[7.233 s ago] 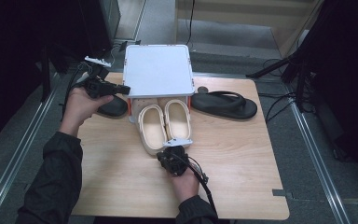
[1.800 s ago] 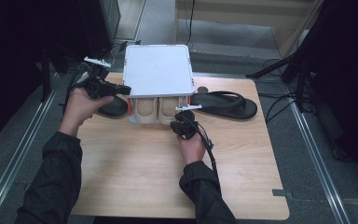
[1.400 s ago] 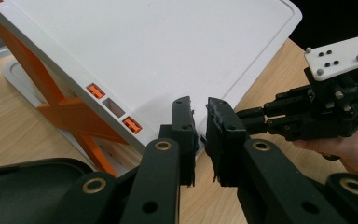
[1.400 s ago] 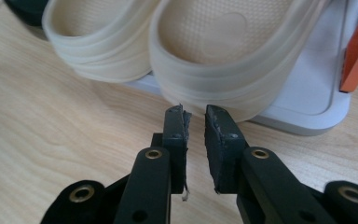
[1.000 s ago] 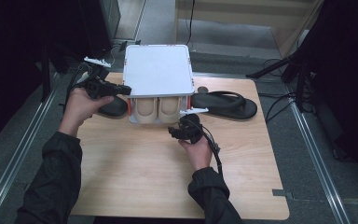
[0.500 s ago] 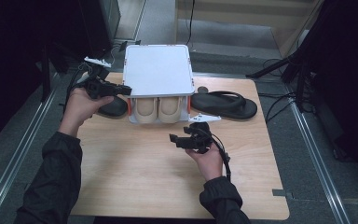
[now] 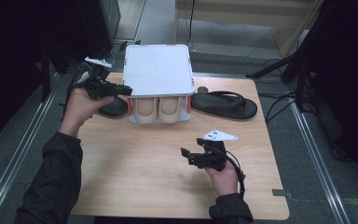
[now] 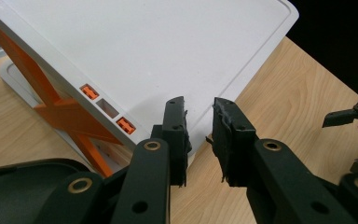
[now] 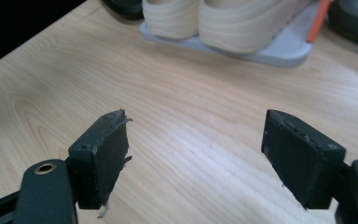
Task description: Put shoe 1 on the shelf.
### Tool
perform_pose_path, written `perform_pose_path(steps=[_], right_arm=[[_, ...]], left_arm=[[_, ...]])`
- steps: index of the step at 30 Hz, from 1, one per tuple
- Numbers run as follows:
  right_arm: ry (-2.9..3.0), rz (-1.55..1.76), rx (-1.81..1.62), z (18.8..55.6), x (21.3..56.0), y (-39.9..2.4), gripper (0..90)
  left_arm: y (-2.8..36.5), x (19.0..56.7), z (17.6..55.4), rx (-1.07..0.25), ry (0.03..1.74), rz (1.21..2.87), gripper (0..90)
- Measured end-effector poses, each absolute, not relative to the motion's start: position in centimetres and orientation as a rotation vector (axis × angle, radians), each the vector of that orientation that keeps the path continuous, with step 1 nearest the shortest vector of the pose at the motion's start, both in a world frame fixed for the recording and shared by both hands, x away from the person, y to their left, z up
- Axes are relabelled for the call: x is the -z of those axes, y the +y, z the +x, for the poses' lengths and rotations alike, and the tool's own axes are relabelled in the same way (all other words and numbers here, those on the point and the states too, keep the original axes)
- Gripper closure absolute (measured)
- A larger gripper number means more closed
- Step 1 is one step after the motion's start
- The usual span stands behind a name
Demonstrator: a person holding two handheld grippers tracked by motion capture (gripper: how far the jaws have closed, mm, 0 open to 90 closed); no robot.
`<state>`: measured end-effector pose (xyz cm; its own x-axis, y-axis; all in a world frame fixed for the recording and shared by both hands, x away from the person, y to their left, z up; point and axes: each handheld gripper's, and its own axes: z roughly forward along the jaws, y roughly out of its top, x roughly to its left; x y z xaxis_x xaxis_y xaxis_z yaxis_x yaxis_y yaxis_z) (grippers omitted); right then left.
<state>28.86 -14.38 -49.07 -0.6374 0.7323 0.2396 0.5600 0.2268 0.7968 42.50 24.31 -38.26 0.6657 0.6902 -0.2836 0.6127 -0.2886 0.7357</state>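
A white two-tier shoe rack point(image 7: 158, 70) with orange braces stands at the back middle of the wooden table. A pair of beige sandals point(image 7: 158, 109) sits on its lower shelf point(image 9: 279, 53), heels toward me. My left gripper point(image 7: 123, 89) is at the front left corner of the rack's top shelf point(image 8: 144, 46). Its jaws have just been opening; a narrow gap shows between them and the corner lies by the left jaw. My right gripper point(image 7: 188, 157) hovers over bare wood at the near right. Its jaws point(image 9: 198, 123) have just been opening and stand wide with nothing between them.
One black sandal point(image 7: 223, 103) lies right of the rack. Another black sandal point(image 7: 113, 108) lies left of it, under my left hand. Table edges run close on both sides, with metal floor rails beyond. Bare wood spreads across the near half.
The beige sandals went from the table in front of the rack onto its lower shelf. My right gripper then drew back toward the near right and its jaws widened. The left hand stayed put.
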Motion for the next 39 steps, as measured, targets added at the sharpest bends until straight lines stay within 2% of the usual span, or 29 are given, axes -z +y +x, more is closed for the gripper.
perform_pose_path(steps=[2,4,9,12,21,32,36,38,39], right_arm=[[2.339,1.209,-1.390,28.4,49.4,-15.0,17.1],[2.348,1.220,-1.377,28.1,49.8,-15.5,17.3],[2.344,1.259,-1.346,28.3,50.3,-16.2,18.4],[2.336,1.282,-1.347,28.4,50.3,-16.5,18.9],[2.347,1.293,-1.330,28.9,50.5,-16.6,19.9],[2.372,1.276,-1.328,29.6,50.4,-15.9,20.0],[2.381,1.276,-1.324,29.8,50.4,-15.7,20.0],[2.386,1.271,-1.322,29.9,50.4,-15.5,20.1],[2.387,1.268,-1.323,30.0,50.5,-15.5,20.1]], left_arm=[[24.3,38.2,42.5,-0.126,1.020,1.999,75.2],[24.3,38.2,42.5,-0.119,1.020,1.997,74.7],[24.3,37.7,42.2,-0.089,1.043,1.977,59.0],[24.6,37.2,41.9,-0.099,1.047,1.955,53.1],[25.9,36.1,40.6,-0.161,1.069,1.909,43.4],[28.2,36.7,40.2,-0.217,1.170,1.904,43.4],[29.0,37.3,40.4,-0.202,1.193,1.906,51.6],[29.4,37.7,40.4,-0.206,1.207,1.899,58.2],[29.6,37.8,40.4,-0.205,1.209,1.899,64.4]])
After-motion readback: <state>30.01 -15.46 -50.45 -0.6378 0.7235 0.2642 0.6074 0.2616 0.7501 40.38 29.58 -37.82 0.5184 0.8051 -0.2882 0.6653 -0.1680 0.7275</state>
